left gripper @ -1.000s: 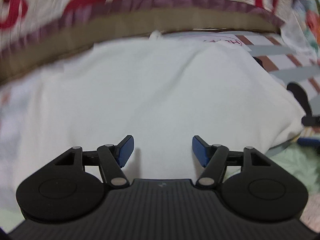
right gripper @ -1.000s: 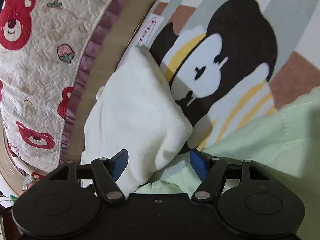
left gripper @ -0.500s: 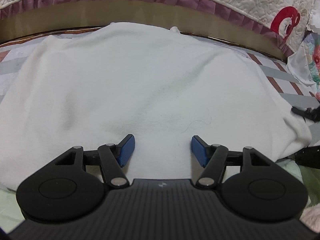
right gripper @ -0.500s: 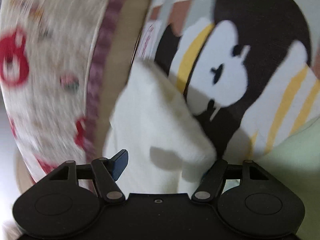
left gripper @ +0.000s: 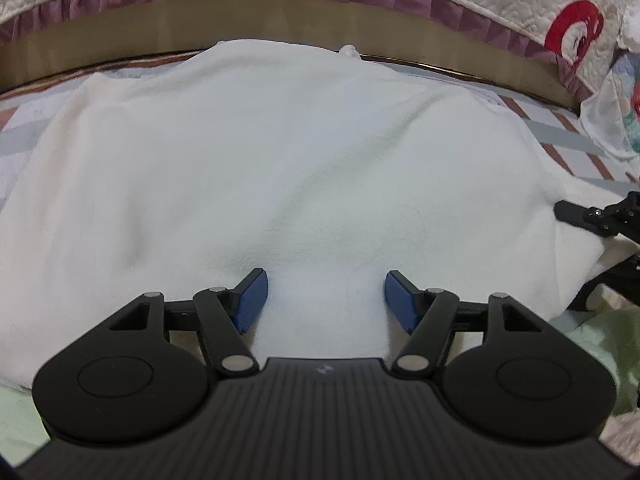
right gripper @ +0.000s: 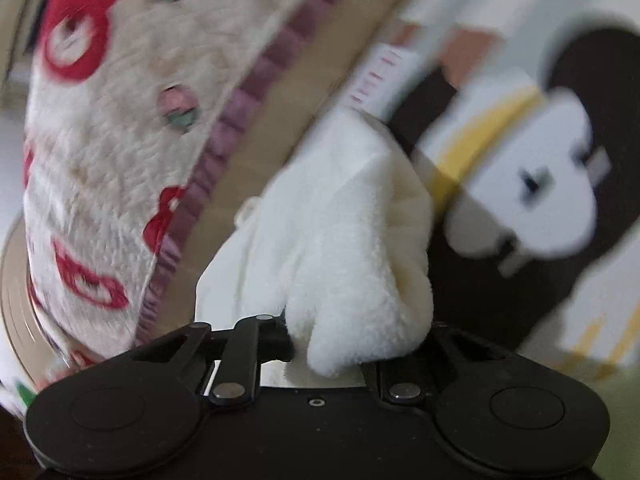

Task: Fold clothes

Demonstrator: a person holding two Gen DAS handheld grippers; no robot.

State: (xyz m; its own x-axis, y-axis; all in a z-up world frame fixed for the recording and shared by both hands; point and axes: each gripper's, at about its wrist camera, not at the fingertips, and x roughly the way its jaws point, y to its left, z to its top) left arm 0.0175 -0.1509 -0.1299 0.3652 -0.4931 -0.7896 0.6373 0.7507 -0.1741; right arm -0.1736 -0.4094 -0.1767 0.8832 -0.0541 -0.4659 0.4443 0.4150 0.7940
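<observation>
The white fleece garment (left gripper: pixel 280 168) lies spread flat on a printed mat (right gripper: pixel 552 184), filling the middle of the left wrist view from about 9 o'clock to 3 o'clock. Beyond it, at 12 o'clock, runs a tan band and the purple-frilled edge of a quilted cover with red bears (left gripper: pixel 500 4). The left gripper (left gripper: pixel 324 296) hovers over the near part of the garment with its jaws apart; the blue pads (left gripper: pixel 251 300) sit either side of a strip of cloth without pinching it. At 3 o'clock in that view the right gripper (left gripper: pixel 600 220) reaches the garment's edge.

In the right wrist view, which is blurred, the right gripper (right gripper: pixel 356 344) has its jaws closing on a bunched fold of the garment (right gripper: pixel 344 248), the cloth bulging up between them. The quilted cover (right gripper: pixel 104 160) sits at 10 o'clock and the mat's black, white and yellow cartoon figure at 2 o'clock. A pale green cloth (left gripper: pixel 596 340) shows at 4 o'clock in the left wrist view.
</observation>
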